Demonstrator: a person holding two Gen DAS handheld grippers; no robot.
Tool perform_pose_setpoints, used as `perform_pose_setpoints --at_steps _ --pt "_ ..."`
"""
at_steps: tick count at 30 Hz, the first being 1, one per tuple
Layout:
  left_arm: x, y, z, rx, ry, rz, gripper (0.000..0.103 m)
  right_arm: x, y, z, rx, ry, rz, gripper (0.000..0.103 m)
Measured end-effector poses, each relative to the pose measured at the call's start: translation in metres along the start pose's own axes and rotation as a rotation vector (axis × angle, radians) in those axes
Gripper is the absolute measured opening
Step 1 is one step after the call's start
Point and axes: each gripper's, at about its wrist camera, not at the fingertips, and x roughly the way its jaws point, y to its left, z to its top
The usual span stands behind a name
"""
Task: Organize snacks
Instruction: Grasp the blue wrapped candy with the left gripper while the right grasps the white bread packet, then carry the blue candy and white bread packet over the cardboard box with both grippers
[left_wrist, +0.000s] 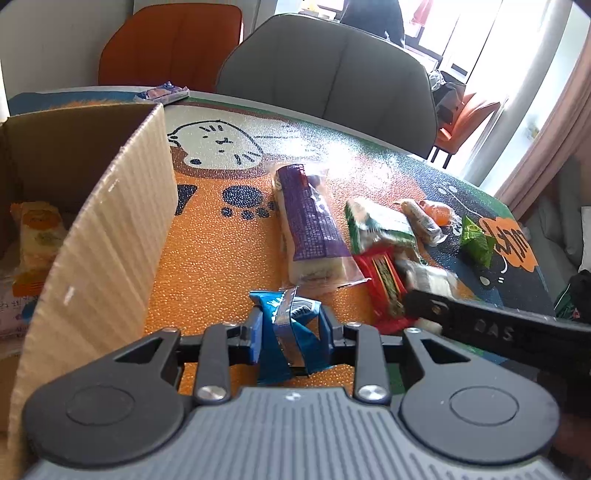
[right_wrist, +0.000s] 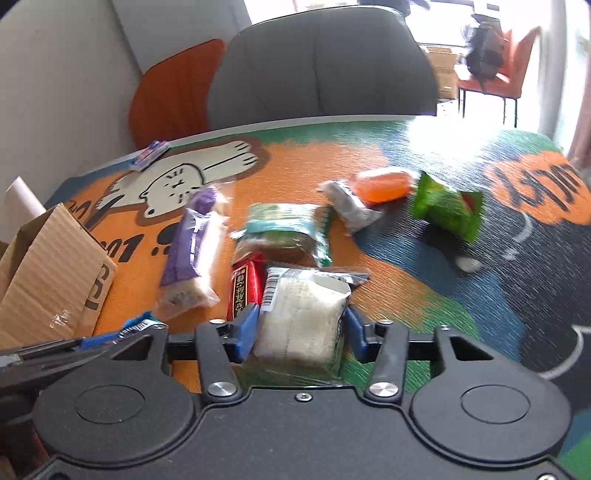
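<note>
My left gripper (left_wrist: 289, 325) pinches the crumpled blue foil snack packet (left_wrist: 286, 332) just right of the open brown cardboard box (left_wrist: 110, 236), nearer it than my right gripper (right_wrist: 301, 328), clamped on a clear-wrapped white rice cake (right_wrist: 301, 314).

Corrugated cardboard box (left_wrist: 110, 206) matt, ribbed; blue wrapper (left_wrist: 286, 332) glossy crinkled foil; table mat (left_wrist: 221, 236) pebbled, shiny.

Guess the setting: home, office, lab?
Likely a home dining area: upholstered chairs at a table under a cartoon cat tablecloth, loose snacks, and a cardboard box beside them.
</note>
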Motion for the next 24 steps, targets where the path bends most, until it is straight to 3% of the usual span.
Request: perform_pose_setpoints --at_steps 12,24 --pt "-0.009 -0.014 -0.001 0.032 -0.012 -0.034 0.03 -0.031 -0.018 -0.014 0.035 -0.038 -0.036 0.042" --pt "-0.033 -0.017 0.007 0.057 -0.058 -0.044 0.03 -0.06 -0.028 -0.009 0.1 -0.109 0.004 0.04"
